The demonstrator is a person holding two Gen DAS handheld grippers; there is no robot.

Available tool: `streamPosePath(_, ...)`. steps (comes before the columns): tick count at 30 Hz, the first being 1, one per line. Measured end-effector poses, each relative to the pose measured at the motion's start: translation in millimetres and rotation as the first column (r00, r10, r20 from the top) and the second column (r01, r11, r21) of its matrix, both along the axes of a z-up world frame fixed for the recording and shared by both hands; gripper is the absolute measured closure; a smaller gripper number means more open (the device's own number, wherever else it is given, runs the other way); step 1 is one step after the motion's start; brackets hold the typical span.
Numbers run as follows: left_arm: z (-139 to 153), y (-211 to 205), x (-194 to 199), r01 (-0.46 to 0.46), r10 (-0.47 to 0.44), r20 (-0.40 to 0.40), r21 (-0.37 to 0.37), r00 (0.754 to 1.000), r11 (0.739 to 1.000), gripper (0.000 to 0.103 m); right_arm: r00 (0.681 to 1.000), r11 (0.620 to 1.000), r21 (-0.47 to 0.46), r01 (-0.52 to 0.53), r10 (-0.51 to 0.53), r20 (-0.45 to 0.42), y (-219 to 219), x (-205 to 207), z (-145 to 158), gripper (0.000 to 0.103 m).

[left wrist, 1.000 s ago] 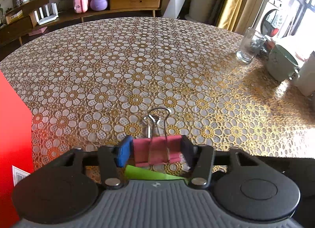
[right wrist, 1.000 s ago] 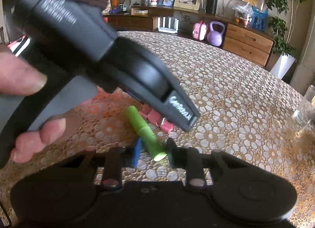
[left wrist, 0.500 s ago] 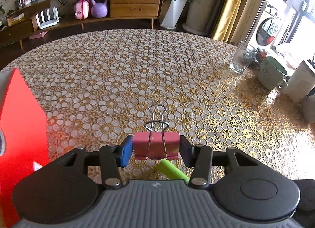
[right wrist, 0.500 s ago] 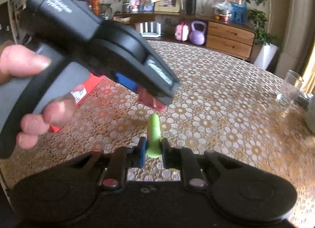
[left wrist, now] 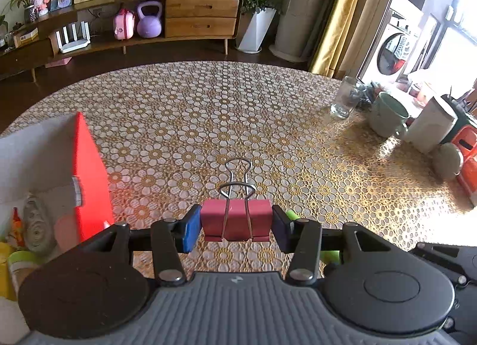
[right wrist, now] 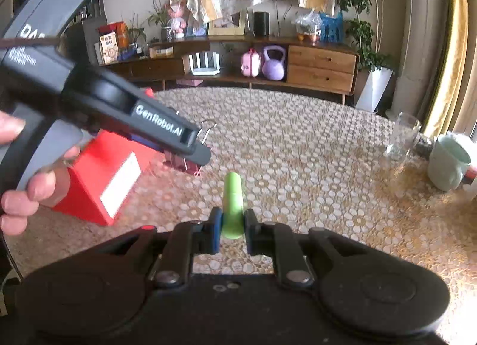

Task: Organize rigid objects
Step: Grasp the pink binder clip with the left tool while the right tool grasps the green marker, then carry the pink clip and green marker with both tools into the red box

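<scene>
Tablecloth [left wrist: 238, 112]: floral lace, gold and white.
Glass [left wrist: 345, 100]: 2 o'clock, upright.
Green mug [left wrist: 386, 117]: just right of glass.
Sideboard [left wrist: 196, 20]: 12 o'clock.
Purple kettlebell [left wrist: 149, 18]: beside pink case [left wrist: 123, 23].

Green tube [left wrist: 291, 214] mostly hidden behind left gripper finger. Red box [left wrist: 89, 178] cut by left frame edge; contents indistinct. Clip [right wrist: 182, 163] largely hidden in right view.
</scene>
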State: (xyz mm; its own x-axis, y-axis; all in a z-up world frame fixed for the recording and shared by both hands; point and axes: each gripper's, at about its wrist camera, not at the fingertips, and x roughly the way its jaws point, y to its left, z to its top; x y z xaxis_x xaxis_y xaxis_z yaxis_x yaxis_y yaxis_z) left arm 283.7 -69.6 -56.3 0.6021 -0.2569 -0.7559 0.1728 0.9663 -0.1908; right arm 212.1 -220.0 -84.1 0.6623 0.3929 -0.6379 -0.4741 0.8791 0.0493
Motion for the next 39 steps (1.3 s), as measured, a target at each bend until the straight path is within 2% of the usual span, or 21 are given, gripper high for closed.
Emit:
streamPosePath(10, 32, 37, -43, 0.012, -0.012, 0.039, -0.005, 0.999, 1.000, 0.054, 0.999, 0.999, 0.021, -0.027, 0.026, 0.044, 28, -28, 49, 0.089)
streamPosePath(20, 56, 89, -71, -0.004, 0.005, 0.084, -0.010, 0.996, 1.000, 0.054, 0.995, 0.996, 0.057, -0.074, 0.070, 0.075, 64, -43, 79, 0.089)
streamPosePath(29, 55, 149, -79, -0.060, 0.060, 0.074, -0.004, 0.995, 0.998, 0.054, 0.990, 0.991, 0.047, -0.124, 0.120, 0.080, 107, -44, 86, 0.089)
streamPosePath(39, 47, 215, -81, -0.130, 0.129, 0.050, 0.019, 0.990, 0.991, 0.054, 0.982, 0.984, 0.024, -0.178, 0.176, 0.061, 158, -33, 76, 0.089)
